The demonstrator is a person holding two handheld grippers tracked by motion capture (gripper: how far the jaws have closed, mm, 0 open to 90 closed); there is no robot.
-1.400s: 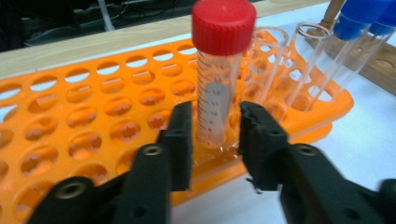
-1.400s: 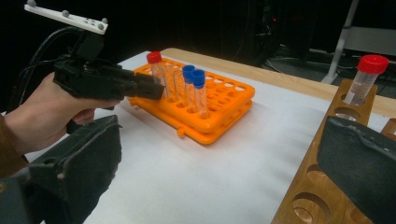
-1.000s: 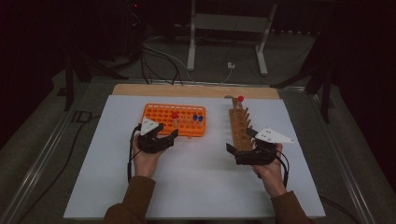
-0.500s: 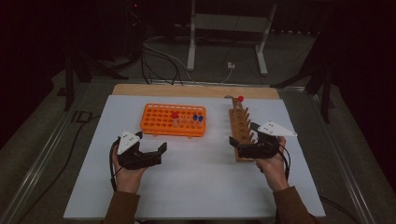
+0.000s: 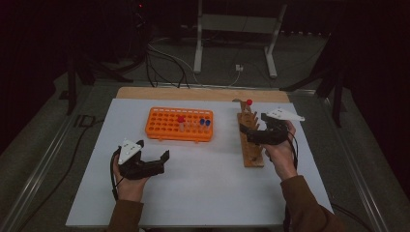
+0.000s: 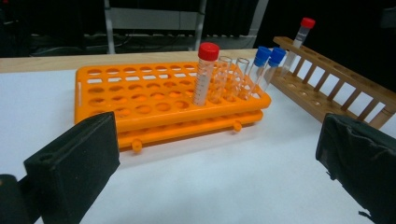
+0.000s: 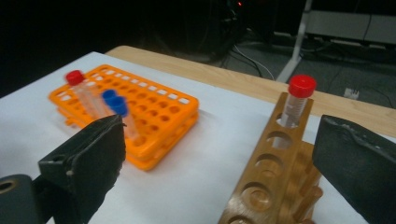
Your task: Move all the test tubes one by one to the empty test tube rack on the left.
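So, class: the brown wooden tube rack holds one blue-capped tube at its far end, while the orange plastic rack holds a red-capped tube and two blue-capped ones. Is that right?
Not quite. The tube at the far end of the brown wooden tube rack has a red cap, not blue, as the right gripper view shows. The orange plastic rack does hold a red-capped tube and two blue-capped ones.

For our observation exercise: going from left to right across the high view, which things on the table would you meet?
Left gripper → orange rack → red-capped tube → blue-capped tubes → wooden rack → right gripper.
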